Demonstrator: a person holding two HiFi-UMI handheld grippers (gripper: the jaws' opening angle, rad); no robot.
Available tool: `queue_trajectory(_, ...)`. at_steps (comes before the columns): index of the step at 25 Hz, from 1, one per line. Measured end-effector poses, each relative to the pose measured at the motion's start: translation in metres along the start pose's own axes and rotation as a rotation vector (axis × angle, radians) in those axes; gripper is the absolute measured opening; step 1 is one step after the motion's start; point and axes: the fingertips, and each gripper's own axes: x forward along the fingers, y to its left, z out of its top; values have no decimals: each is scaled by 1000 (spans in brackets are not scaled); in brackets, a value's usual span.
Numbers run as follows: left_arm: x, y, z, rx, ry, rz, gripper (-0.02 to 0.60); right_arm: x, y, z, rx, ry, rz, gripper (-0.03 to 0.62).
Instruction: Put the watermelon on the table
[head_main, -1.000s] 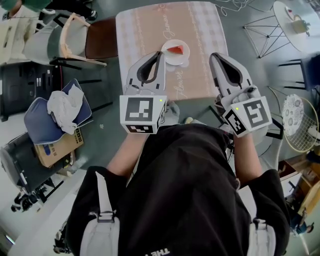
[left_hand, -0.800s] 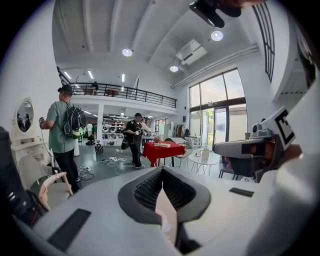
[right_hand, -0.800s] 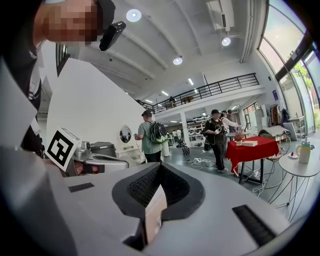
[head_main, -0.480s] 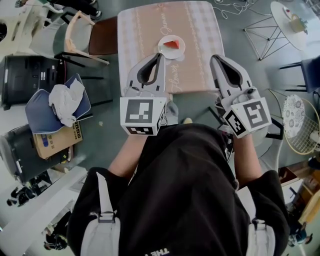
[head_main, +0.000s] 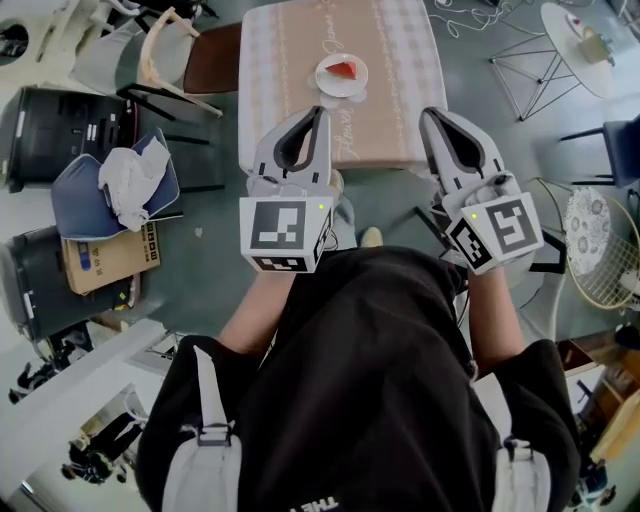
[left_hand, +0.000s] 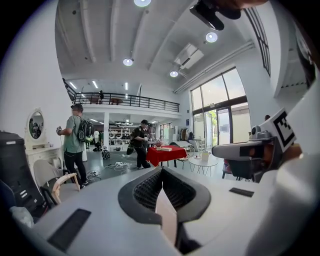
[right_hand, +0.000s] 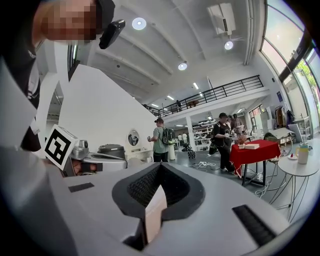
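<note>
Both hand-held grippers now stand farther from the table than a second ago, which sits higher in the head view. The grey two-jaw left gripper (head_main: 319, 110) and its matching right gripper (head_main: 429, 113) are clenched on nothing, jaws pressed tip to tip in each gripper view. Beyond them, the red wedge of watermelon (head_main: 343, 70) lies on a small round white plate (head_main: 323, 82), which rests on the pink checked-cloth table (head_main: 400, 60), well apart from both tools. The placing looks finished; only the retreat remains. Done well, that means jaws kept closed and level, a straight step back, and care around the wooden-armed chair (head_main: 170, 45) beside the table's left edge.
</note>
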Motion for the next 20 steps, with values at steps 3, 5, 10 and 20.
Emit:
queue_trajectory(3,-14,-11,-3,5,4,7,12,-16,7,-1,-4,-3,8,14)
queue_trajectory(5,-22,-19,-4,7,6,9,12,-27,9,-1,-5,-8,9,14)
queue_trajectory(10,-36,-30,-4,20,1,21,12,-46,13,-4,-5,-10,12,14)
queue_trajectory(20,-65,-39,-9,27,7,60,12,-68,25,-2,-10,-33,36,14)
